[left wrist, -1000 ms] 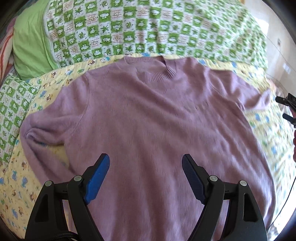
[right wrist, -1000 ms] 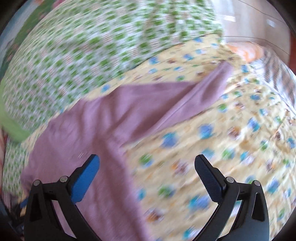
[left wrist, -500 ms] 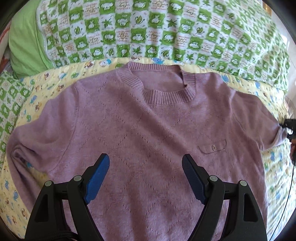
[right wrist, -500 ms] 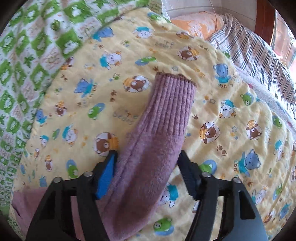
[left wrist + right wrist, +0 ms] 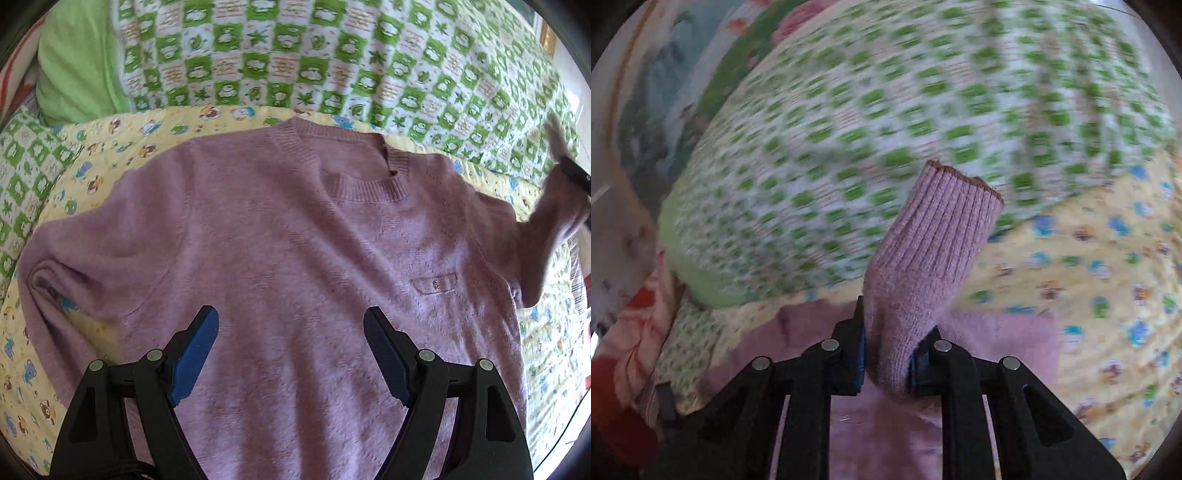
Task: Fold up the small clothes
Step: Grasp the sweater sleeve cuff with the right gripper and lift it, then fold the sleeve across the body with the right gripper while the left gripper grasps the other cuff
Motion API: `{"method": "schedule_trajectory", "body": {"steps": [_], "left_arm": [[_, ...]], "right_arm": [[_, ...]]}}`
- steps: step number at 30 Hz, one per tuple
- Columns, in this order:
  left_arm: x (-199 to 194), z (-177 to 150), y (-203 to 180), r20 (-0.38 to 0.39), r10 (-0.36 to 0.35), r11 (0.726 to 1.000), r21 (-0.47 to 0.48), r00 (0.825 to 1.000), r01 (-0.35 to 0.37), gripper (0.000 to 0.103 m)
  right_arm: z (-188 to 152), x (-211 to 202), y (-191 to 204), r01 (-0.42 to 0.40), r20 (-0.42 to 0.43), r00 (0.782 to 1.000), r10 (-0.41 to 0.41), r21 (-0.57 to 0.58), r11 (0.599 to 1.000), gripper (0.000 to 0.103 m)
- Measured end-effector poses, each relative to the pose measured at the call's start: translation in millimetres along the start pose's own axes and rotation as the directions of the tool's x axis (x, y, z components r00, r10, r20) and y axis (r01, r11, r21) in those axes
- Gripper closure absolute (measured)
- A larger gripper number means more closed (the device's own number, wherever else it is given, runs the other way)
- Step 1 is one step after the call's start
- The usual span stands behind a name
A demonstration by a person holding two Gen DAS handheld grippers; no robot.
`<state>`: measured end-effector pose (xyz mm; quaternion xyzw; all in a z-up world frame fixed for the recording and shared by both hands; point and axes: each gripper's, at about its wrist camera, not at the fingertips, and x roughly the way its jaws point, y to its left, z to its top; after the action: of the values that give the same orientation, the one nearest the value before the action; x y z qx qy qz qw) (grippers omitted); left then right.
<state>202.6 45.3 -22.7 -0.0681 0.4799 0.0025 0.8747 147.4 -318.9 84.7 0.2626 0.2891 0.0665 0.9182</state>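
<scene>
- Two blue-padded fingers of the left gripper (image 5: 290, 354) stand wide apart in the left wrist view, with nothing between them, hovering over the lower chest of a mauve knitted sweater (image 5: 273, 251).
- That sweater lies front up and spread flat on a yellow quilt printed with cartoon bears and frogs (image 5: 110, 147); its ribbed round neckline points toward a green-and-white checked blanket (image 5: 332, 62) at the far side.
- One small buttoned pocket flap (image 5: 434, 284) sits on the chest; no lettering on it can be read.
- At the right edge of this view the sweater's sleeve is lifted off the quilt, pinched by the black tip of the right gripper (image 5: 574, 173), blurred.
- In the right wrist view, the right gripper (image 5: 886, 354) has its jaws drawn in narrow; they have just been closing and now clamp the sleeve, whose ribbed cuff (image 5: 945, 218) sticks up beyond the fingertips.
- Behind the cuff the checked blanket (image 5: 886, 110) and the yellow quilt (image 5: 1089, 277) are smeared by blur; any print wording there is illegible.
</scene>
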Motion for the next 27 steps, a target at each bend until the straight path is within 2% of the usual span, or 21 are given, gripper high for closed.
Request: {"method": "schedule_trajectory", "body": {"steps": [1, 2, 3, 4, 6, 8, 12, 16, 19, 21, 22, 23, 24, 27], "left_arm": [[-1, 0, 2, -0.003, -0.005, 1.000, -0.004, 1.000, 0.005, 0.021], [-1, 0, 5, -0.005, -0.010, 1.000, -0.008, 1.000, 0.010, 0.021], [-1, 0, 8, -0.008, -0.022, 1.000, -0.012, 1.000, 0.022, 0.020], [-1, 0, 9, -0.010, -0.027, 1.000, -0.013, 1.000, 0.027, 0.020], [2, -2, 12, -0.019, -0.036, 0.999, -0.014, 0.999, 0.036, 0.020], [8, -1, 13, -0.035, -0.048, 0.999, -0.018, 0.998, 0.047, 0.019], [35, 6, 10, -0.089, -0.114, 0.992, -0.067, 0.989, 0.108, 0.019], [70, 20, -5, -0.144, -0.223, 0.970, -0.129, 0.964, 0.205, 0.019], [99, 31, -26, -0.197, -0.241, 0.967, -0.132, 0.950, 0.218, 0.020], [107, 38, -39, -0.187, -0.267, 0.961, -0.123, 0.945, 0.247, 0.031], [107, 41, -45, -0.173, -0.292, 0.954, -0.117, 0.941, 0.274, 0.058], [105, 44, -50, -0.170, -0.319, 0.947, -0.111, 0.933, 0.303, 0.092], [102, 47, -56, -0.170, -0.350, 0.936, -0.101, 0.921, 0.337, 0.097], [67, 54, -61, -0.090, -0.385, 0.922, -0.072, 0.919, 0.379, 0.097]], "right_arm": [[-7, 18, 26, -0.064, -0.050, 0.997, 0.062, -0.028, 0.998, 0.060], [-17, 37, 52, -0.128, -0.113, 0.986, 0.122, -0.043, 0.991, 0.046], [-37, 65, 87, -0.197, -0.210, 0.962, 0.177, -0.074, 0.978, 0.027], [-37, 65, 87, -0.197, -0.210, 0.962, 0.177, -0.074, 0.978, 0.026], [-58, 79, 108, -0.206, -0.235, 0.955, 0.180, -0.091, 0.974, 0.026], [-76, 87, 110, -0.197, -0.265, 0.948, 0.176, -0.053, 0.979, 0.026], [-85, 88, 66, -0.112, -0.285, 0.953, 0.104, -0.010, 0.994, 0.026], [-89, 70, 36, -0.042, -0.280, 0.959, 0.047, 0.025, 0.999, 0.026], [-92, 58, 15, 0.007, -0.268, 0.963, 0.010, 0.062, 0.998, 0.026], [-94, 52, 4, 0.035, -0.261, 0.965, -0.010, 0.092, 0.995, 0.026], [-95, 48, -2, 0.049, -0.259, 0.966, -0.019, 0.108, 0.993, 0.026], [-96, 46, -6, 0.063, -0.259, 0.965, -0.030, 0.117, 0.991, 0.026], [-97, 43, -10, 0.078, -0.260, 0.965, -0.044, 0.125, 0.989, 0.026], [-98, 34, -17, 0.107, -0.253, 0.965, -0.070, 0.136, 0.985, 0.026]]}}
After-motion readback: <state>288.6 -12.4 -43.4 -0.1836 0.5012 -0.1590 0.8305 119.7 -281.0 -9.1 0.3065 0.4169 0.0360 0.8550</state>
